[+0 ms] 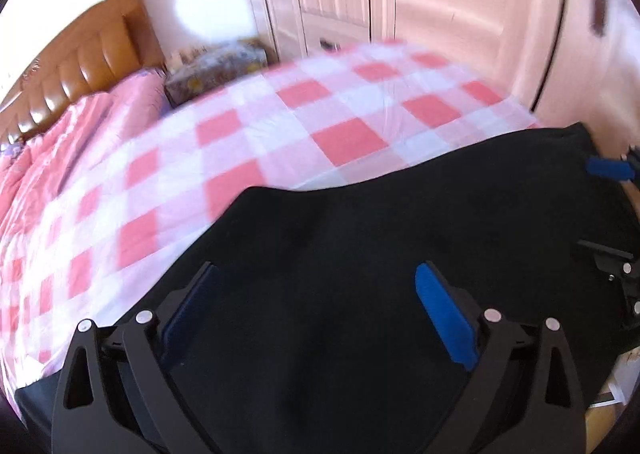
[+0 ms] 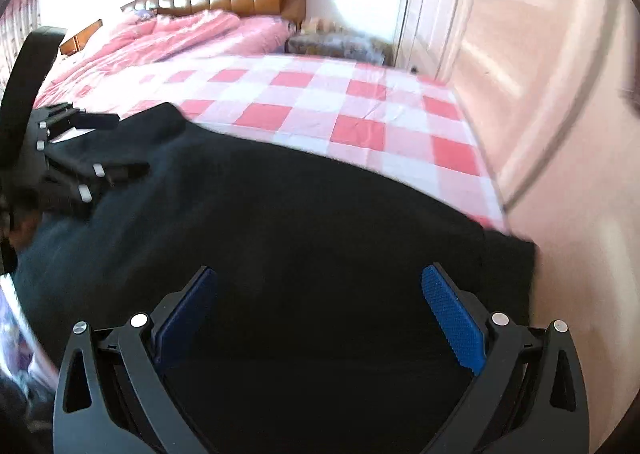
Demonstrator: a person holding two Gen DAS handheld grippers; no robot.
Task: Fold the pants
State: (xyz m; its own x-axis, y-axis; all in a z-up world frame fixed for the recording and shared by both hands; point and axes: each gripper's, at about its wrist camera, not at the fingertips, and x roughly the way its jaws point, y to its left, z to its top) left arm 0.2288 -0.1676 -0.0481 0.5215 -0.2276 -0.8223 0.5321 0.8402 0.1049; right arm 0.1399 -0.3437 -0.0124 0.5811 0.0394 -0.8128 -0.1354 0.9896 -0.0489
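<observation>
The pants [image 1: 380,238] are black and lie spread on the bed [image 1: 248,141], at its foot end, far from the headboard [image 1: 92,49]. They cover the near edge of the checked sheet [image 2: 320,109], and one corner reaches the bed side close to the wardrobe [image 1: 460,5].

The left tool [image 1: 316,294] is above the pants with its two blue pads [image 1: 444,318] spread wide apart, and nothing is between them. The right tool [image 2: 320,294] is also above the pants, nearer to the wardrobe side, and it is spread wide too, with only cloth seen below the gap. I cannot tell if the fingers touch the cloth.

In the right wrist view the left tool appears at the pants edge on the side away from the wardrobe. In the left wrist view a blue pad of the right tool shows at the far corner of the pants.

Beyond the pants, toward the headboard, a pink quilt [image 2: 180,33] lies bunched. Between the bed and the wardrobe, next to the headboard, stands a low thing under a patterned cover [image 1: 220,65].
</observation>
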